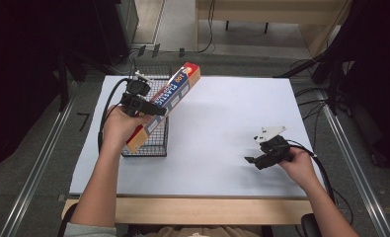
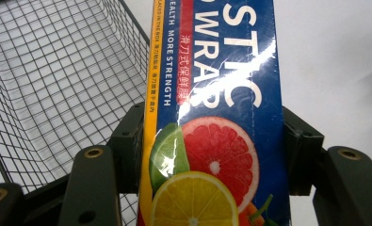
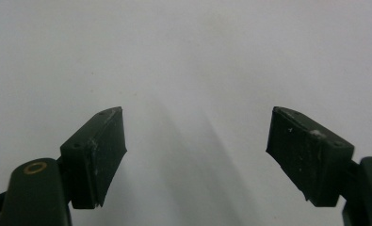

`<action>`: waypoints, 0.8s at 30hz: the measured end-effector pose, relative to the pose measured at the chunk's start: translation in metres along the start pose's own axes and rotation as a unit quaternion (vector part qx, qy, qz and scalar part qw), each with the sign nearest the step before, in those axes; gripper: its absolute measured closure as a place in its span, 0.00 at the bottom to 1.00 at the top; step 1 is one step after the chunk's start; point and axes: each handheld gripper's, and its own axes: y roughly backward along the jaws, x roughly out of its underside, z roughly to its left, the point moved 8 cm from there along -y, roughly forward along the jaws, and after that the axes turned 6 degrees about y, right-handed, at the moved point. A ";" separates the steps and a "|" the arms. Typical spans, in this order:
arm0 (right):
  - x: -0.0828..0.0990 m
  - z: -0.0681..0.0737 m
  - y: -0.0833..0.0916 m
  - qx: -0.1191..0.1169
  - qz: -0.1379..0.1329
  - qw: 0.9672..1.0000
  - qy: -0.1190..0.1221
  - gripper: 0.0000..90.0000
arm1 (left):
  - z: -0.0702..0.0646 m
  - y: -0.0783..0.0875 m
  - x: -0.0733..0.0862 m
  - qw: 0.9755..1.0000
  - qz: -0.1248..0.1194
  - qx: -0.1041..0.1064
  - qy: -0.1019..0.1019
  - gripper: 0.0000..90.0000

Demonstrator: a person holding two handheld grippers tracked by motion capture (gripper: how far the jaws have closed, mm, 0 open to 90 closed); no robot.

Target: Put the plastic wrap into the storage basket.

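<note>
Near the far left corner of the bench [image 1: 222, 148], your left gripper [image 1: 150, 109] holds a long box of plastic wrap [image 1: 175, 94] clamped across its width, about midway along its length. The box slants up and away from you, its red far end raised above the white surface and its near end low over a black wire basket [image 1: 158, 138] that stands by the left edge. From the left gripper view, both jaws press the box's [image 2: 216, 117] narrow sides, with the printed citrus fruit facing the camera and the basket's [image 2: 56, 80] mesh floor open just beside it. Holding it by the narrow sides leaves the long faces free, which probably suits lowering it lengthwise into the basket, or lifting it clear; I cannot tell which.

Toward the near right corner, your right gripper [image 1: 256, 160] hovers low over bare bench, well apart from the box. Its jaws stand wide apart with nothing between them, likely kept out of the way.
</note>
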 end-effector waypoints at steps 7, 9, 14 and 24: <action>-0.001 0.001 -0.001 -0.002 -0.005 1.000 0.003 0.23 | 0.018 0.004 -0.011 0.999 -0.007 -0.027 0.022 0.44; -0.001 0.001 -0.002 -0.005 -0.004 1.000 0.004 0.23 | 0.022 0.002 -0.012 0.999 -0.009 -0.041 0.030 0.44; -0.001 0.001 -0.003 -0.003 -0.001 1.000 0.000 0.23 | 0.037 -0.002 -0.016 0.996 -0.015 -0.067 0.062 0.44; -0.001 0.001 -0.003 -0.002 0.000 1.000 0.005 0.23 | 0.053 -0.021 -0.022 0.987 -0.007 -0.113 0.118 0.44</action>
